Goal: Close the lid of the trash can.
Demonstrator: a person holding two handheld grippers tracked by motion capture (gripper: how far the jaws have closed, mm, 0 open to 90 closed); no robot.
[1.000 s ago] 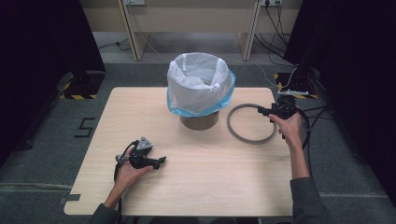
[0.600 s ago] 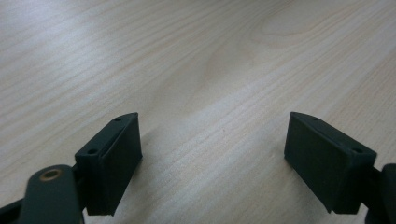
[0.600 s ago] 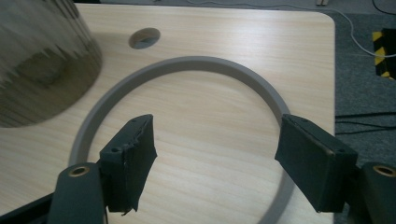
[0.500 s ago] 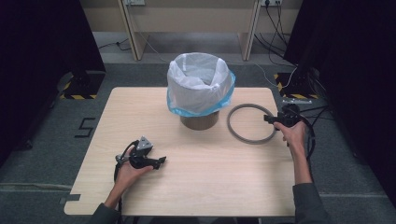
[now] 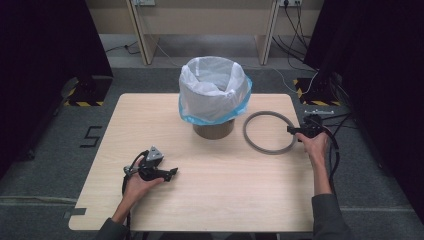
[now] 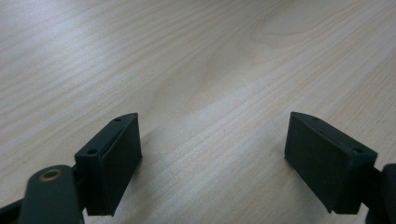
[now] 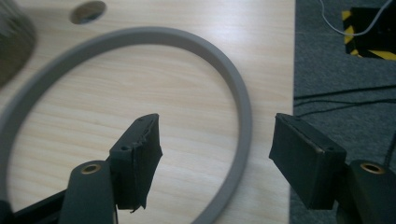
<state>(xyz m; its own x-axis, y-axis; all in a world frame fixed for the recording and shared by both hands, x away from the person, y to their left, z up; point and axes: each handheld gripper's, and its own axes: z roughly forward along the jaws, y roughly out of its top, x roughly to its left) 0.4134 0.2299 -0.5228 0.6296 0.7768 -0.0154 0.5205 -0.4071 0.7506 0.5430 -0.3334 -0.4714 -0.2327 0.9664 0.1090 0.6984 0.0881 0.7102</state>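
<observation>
1. Scene: light wooden table [image 5: 210, 200], seen from the high view. A brown round bin lined with a white plastic bag that has a blue edge [image 5: 214, 97] stands at the middle of the far half.
2. Thing in hand: a thin grey ring hoop [image 5: 269, 132] lies flat on the table, just right of the bin, near the table's right edge. It is close to the bin's base; I can't tell whether they touch.
3. Right gripper [image 5: 295, 131]: held at the right edge of the table, jaws pointing left at the hoop's right side.
4. Right gripper view: right gripper [image 7: 215, 154] jaws straddle the hoop [image 7: 240, 102] rim. One jaw sits over the wood inside the ring, the other outside it, over the table edge and the grey carpet floor [image 7: 345, 70].
5. Right jaw state: partly open, and they have just been closing. The rim sits between them, but there is a clear gap on both sides, so the pads aren't pressing and nothing is gripped.
6. Left gripper [image 5: 172, 173]: down on the near-left part of the table, well apart from hoop and bin, grey three-cornered plate on top.
7. Left gripper view: left gripper [image 6: 212, 158] jaws wide open, only bare wood grain between them. It holds nothing.
8. A round hole in the tabletop [image 7: 88, 11] shows beyond the hoop in the right gripper view.
</observation>
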